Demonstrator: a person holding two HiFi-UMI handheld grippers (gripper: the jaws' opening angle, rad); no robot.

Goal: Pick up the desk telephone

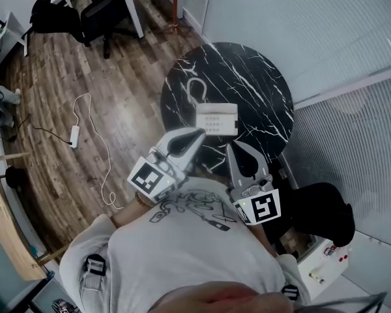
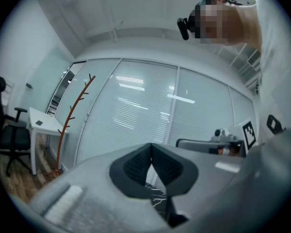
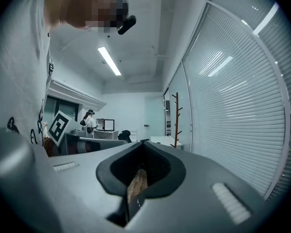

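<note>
Bare marble is lying open before and beside the phone [image 1: 216,118] on the table [image 1: 260,90]; a glass wall [image 1: 326,31] is crowding the table's right edge.

- Desk telephone [image 1: 216,118]: off-white body, pale keypad.
- Worktop [image 1: 260,77]: black marble pattern with thin white veins.
- Floor [image 1: 45,96]: wood-plank pattern in mixed brown and grey-brown.
- Left hand-held gripper [image 1: 199,134]: light grey shell, black ribbed pads; marker cube [image 1: 150,178] white with black squares.
- Right hand-held gripper [image 1: 232,147]: same grey and black; marker cube [image 1: 262,208] black on white.
- Cable [image 1: 104,155]: white.
- Office chair [image 1: 107,12]: black.
- Shirt [image 1: 182,259]: pale grey-white with a black line-drawing print.
- Coat stand [image 2: 68,125]: reddish brown.
- Blinds [image 2: 136,115]: white, fine horizontal slat lines.
</note>
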